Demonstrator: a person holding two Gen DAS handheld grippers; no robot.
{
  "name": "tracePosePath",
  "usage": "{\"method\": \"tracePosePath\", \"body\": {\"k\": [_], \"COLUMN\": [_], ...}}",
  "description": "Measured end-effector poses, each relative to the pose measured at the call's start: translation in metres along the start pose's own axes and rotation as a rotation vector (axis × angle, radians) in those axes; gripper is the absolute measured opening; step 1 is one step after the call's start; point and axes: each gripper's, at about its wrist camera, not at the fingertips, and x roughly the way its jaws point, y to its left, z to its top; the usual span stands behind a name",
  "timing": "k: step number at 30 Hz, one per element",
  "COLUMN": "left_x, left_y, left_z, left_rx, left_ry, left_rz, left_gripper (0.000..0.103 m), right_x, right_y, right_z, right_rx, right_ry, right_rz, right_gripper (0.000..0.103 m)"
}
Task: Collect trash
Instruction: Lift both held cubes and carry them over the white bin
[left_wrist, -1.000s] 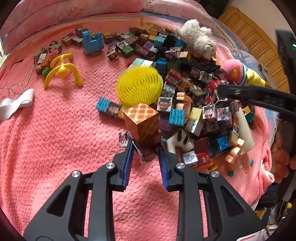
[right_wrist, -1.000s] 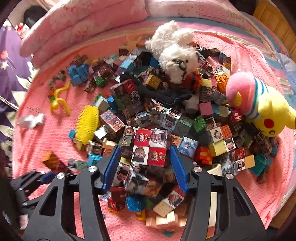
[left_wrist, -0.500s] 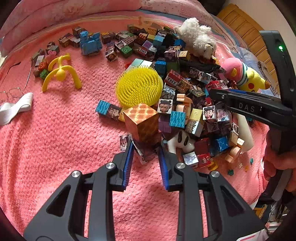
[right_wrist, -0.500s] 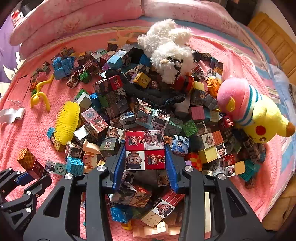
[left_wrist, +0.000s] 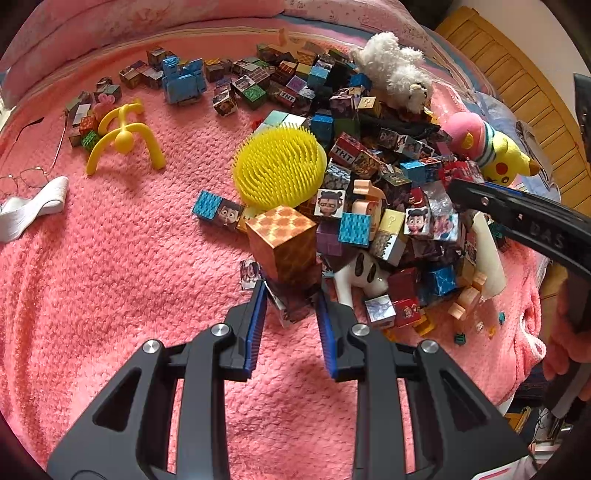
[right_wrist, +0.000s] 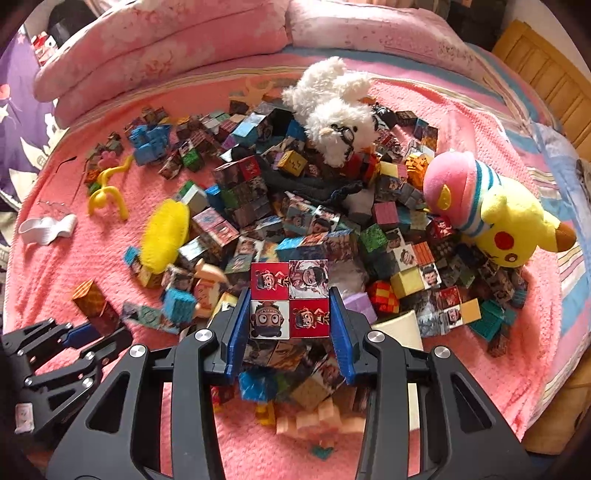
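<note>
A pink blanket (left_wrist: 110, 258) is strewn with picture cubes. My left gripper (left_wrist: 290, 291) is shut on a tall block (left_wrist: 284, 240) with an orange checkered top and a dark lower end, at the near edge of the cube pile (left_wrist: 388, 184). From the right wrist view, this block (right_wrist: 92, 299) sticks out of the left gripper (right_wrist: 85, 332) at lower left. My right gripper (right_wrist: 290, 299) is shut on a two-by-two cluster of red and white cartoon-face cubes (right_wrist: 290, 299), held above the pile (right_wrist: 295, 229). The right gripper (left_wrist: 517, 210) also crosses the left wrist view's right side.
A yellow bristle brush (left_wrist: 280, 166), a yellow rubber figure (left_wrist: 123, 136), a white plush (right_wrist: 332, 110), a yellow and pink plush (right_wrist: 491, 214), eyeglasses (left_wrist: 26, 177) and a white strap (left_wrist: 33, 206) lie on the blanket. A wooden bed frame (left_wrist: 517, 81) runs along the right.
The right gripper has risen and drawn back with the face-cube cluster between its fingers. The left gripper has kept its hold on the orange block and barely shifted.
</note>
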Motion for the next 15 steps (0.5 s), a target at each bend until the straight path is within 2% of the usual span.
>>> {"method": "tracePosePath", "body": {"k": [6, 15], "left_x": [-0.009, -0.034], "left_y": [-0.008, -0.029], "left_z": [0.006, 0.017], "left_rx": [0.025, 0.085], "left_ry": [-0.014, -0.057], "left_rz": [0.001, -0.001], "left_gripper": [0.026, 0.026], "right_x": [-0.015, -0.052], "right_y": [0.004, -0.002], "right_z": [-0.002, -0.003], "right_rx": [0.016, 0.035], "right_ry": [0.001, -0.053], "right_rz": [0.022, 0.028], "right_gripper": [0.039, 0.039]}}
